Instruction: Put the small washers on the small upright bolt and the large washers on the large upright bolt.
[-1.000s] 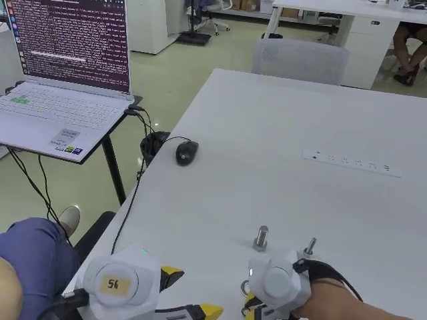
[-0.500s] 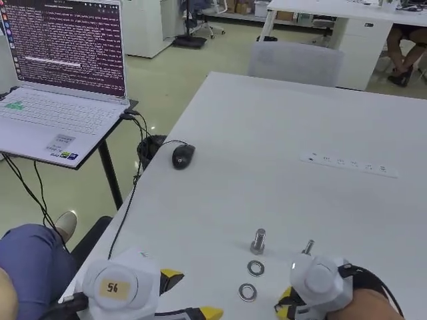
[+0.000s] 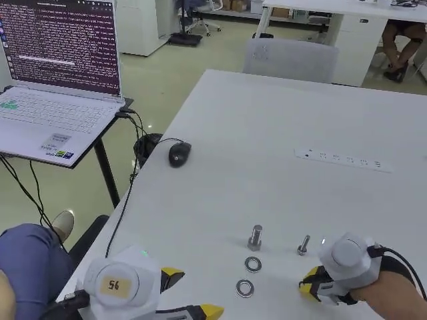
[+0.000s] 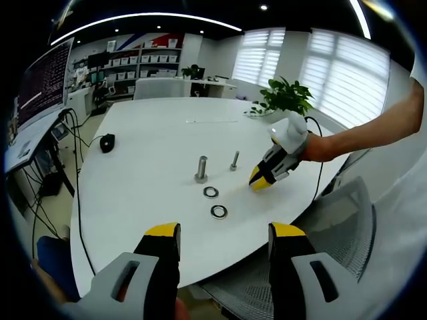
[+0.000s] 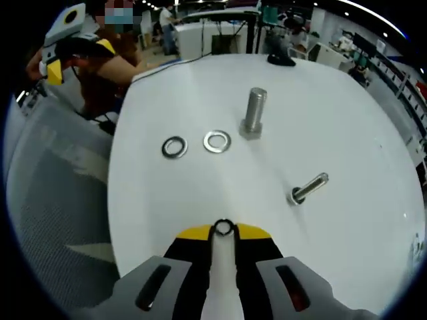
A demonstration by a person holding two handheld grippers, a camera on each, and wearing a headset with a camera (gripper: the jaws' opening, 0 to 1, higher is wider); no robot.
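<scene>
Pinching a small washer (image 5: 223, 228), the right tongs (image 5: 223, 233) are hovering near the small bolt (image 5: 308, 189), which is standing ahead-right on the tabletop (image 5: 353, 127); the left tongs (image 4: 223, 233) are hanging spread, farther off.

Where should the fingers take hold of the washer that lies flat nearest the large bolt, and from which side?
Probably pinch across the ring's outer rim, coming from straight above. The washer lies flat on the table, so only its thin edge offers a hold. Keep clear of the large bolt standing nearby.
</scene>
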